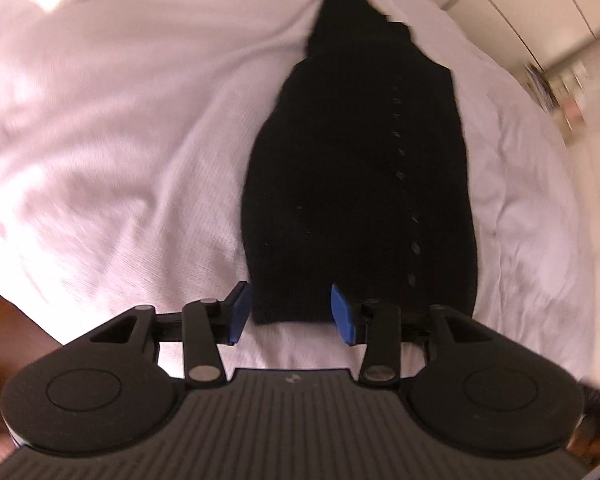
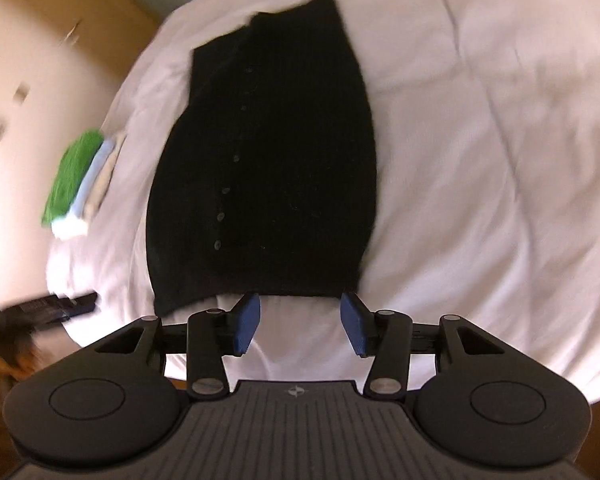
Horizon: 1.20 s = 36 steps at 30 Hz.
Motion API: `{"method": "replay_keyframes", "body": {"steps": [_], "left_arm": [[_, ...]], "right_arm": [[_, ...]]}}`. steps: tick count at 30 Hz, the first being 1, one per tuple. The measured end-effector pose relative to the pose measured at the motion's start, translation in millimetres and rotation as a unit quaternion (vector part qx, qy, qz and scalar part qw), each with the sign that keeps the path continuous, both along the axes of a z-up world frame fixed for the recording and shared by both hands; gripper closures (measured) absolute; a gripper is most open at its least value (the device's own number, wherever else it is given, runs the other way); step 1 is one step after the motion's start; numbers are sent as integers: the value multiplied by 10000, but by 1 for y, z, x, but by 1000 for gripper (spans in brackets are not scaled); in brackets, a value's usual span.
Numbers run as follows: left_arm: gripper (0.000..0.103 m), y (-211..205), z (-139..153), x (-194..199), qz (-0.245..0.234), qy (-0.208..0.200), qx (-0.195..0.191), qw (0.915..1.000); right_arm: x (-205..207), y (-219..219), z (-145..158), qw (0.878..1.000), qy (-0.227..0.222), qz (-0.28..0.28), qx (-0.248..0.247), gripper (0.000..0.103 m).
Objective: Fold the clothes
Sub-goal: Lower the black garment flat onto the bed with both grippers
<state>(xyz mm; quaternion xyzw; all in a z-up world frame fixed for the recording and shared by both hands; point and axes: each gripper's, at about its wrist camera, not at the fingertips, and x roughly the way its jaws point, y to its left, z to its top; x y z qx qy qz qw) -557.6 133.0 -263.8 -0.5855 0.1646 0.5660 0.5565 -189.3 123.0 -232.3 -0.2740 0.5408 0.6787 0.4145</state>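
A black buttoned knit garment (image 1: 356, 168) lies flat and lengthwise on the white bed sheet (image 1: 120, 152), its row of buttons running along its length. My left gripper (image 1: 290, 314) is open just above the near hem. The hem's left corner lies in the gap between the blue pads (image 1: 238, 314), and neither pad presses on it. In the right wrist view the same garment (image 2: 268, 160) stretches away from me. My right gripper (image 2: 300, 324) is open right at the hem's right end, with only white sheet (image 2: 480, 140) between its fingers.
A stack of folded clothes (image 2: 80, 184), green on top, sits at the left edge of the bed in the right wrist view. A dark object (image 2: 56, 306) lies near the bed's lower left corner. Beyond the bed on the right are wardrobe doors (image 1: 540, 4).
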Motion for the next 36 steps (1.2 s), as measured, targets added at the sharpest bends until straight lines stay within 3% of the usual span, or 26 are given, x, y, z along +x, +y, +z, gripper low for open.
{"method": "replay_keyframes", "body": {"steps": [7,9,12,19,20,21,22,23,25,27,29,31,32,33,35,36], "left_arm": [[63,35,-60,-14,199,-748,-550,9955],[51,41,-78,-16,253,-1046,-659,9920],[45,39,-103,-17,469,-1411,-888,9849],[46,14,-130,-12,1218,-2060,-778,9678],[63,14,-129,-11,1288,-1991,-774,9684],[92,14,-128,-10,1341,-1901,-768,9695],[92,15,-122,-9,1332,-1752,-736,9727],[93,16,-108,-9,1284,-1627,-577,9766],[93,15,-58,-7,913,-1300,152,9872],[93,10,6,1,314,-799,1093,9903],[93,-4,57,13,-341,-197,1863,9817],[93,-18,66,21,-793,184,2037,9756],[92,-23,65,24,-991,374,2028,9735],[92,-25,41,28,-1086,573,1673,9782],[92,-26,-24,32,-1044,879,650,9885],[92,-29,-54,27,-867,831,199,9926]], "right_arm": [[-4,18,-60,9912,284,-1093,-691,56],[-4,25,-73,9870,314,-1410,-708,56],[-5,35,-98,9831,295,-1622,-800,53],[-8,45,-145,9746,580,-1872,-1083,44],[-7,45,-147,9733,675,-1904,-1095,46],[-7,45,-148,9728,754,-1897,-1092,55],[-7,46,-145,9738,794,-1845,-1068,77],[-7,47,-136,9765,784,-1732,-1016,87],[-7,49,-120,9814,764,-1506,-913,90],[-3,45,-90,9843,965,-1332,-640,91],[4,33,-57,9837,1262,-1249,-290,92],[9,18,-44,9848,1270,-1167,-206,92],[11,11,-40,9858,1225,-1127,-211,92],[12,4,-46,9871,1112,-1106,-319,93],[9,-9,-79,9880,708,-1112,-804,93],[5,-13,-93,9878,545,-1090,-969,93]]}}
